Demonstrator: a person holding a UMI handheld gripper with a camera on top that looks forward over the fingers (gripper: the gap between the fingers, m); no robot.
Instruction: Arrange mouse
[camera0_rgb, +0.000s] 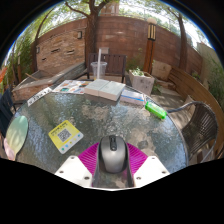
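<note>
**Mouse between the jaws, grip not certain**

The mouse lies on the glass desk between my pink pads, at 6 o'clock from the open book. I cannot tell if the jaws already pinch it. I would close evenly on both sides and keep it flat. It is grey, oval, with a wheel on top.
</note>
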